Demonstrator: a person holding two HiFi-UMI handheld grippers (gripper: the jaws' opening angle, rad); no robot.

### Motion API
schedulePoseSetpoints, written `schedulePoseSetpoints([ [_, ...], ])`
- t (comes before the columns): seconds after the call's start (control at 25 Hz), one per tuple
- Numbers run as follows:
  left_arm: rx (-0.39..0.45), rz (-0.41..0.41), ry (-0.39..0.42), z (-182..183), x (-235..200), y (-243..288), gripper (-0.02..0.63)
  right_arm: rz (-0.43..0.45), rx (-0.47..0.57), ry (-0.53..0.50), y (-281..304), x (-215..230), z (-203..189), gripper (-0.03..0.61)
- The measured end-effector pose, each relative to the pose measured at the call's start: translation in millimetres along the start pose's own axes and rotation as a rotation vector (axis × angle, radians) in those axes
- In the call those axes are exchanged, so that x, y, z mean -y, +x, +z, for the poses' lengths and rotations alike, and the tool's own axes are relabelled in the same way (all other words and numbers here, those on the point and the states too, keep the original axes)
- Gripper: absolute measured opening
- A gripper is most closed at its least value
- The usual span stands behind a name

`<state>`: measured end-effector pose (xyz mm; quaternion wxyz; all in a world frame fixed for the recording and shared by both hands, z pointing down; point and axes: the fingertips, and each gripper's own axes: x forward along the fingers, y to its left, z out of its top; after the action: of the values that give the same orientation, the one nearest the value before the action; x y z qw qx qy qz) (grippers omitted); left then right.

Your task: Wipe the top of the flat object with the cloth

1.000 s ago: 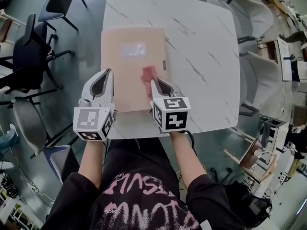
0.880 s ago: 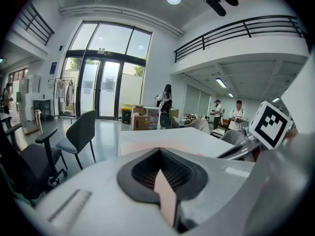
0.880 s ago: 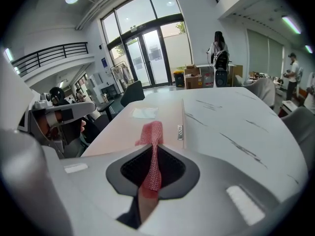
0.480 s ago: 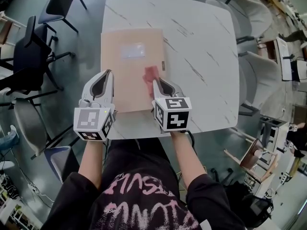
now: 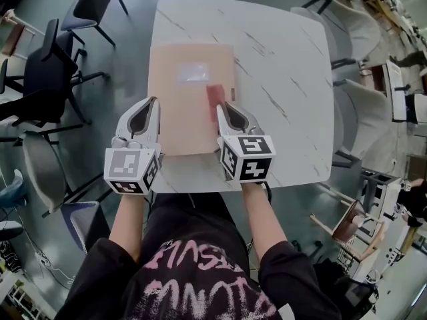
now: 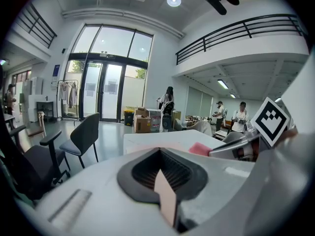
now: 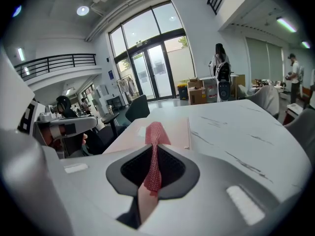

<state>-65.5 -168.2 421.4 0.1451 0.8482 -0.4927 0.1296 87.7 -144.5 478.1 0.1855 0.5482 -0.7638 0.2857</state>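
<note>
A white marble-patterned square table [image 5: 287, 59] lies under a pale peach flat rectangular board [image 5: 187, 112], which covers its left part and reaches close to the edge nearest the person. The left gripper [image 5: 145, 109] sits at the board's near left corner. Its jaws are closed onto the board's thin edge, which shows edge-on between them in the left gripper view [image 6: 166, 200]. The right gripper [image 5: 230, 115] is at the board's near right side, its jaws pinched together on a small red mesh cloth [image 5: 215, 95]. The cloth stands out ahead of the jaws [image 7: 155, 132] over the board's right part, beside a pale rectangular label [image 5: 192, 73] nearer the board's far end.
</note>
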Motion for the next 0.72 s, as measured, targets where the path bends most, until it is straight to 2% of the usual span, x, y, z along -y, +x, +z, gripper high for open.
schedulePoseSetpoints([
  [0.16, 0.018, 0.006, -0.014, 5.6, -3.4, -4.6, 0.001, -0.005, 0.052, 0.012, -3.8, 5.2, 13.1, 0.049],
  [0.44, 0.035, 0.002, -0.015, 15.4, -1.6, -6.5, 0.002, 0.024, 0.200, -0.001, -12.8, 0.3, 39.5, 0.048],
  [0.72, 0.052, -0.001, -0.016, 21.2, 1.0, -9.9, 0.002, 0.029, 0.247, -0.014, -18.7, -3.2, 45.9, 0.048],
])
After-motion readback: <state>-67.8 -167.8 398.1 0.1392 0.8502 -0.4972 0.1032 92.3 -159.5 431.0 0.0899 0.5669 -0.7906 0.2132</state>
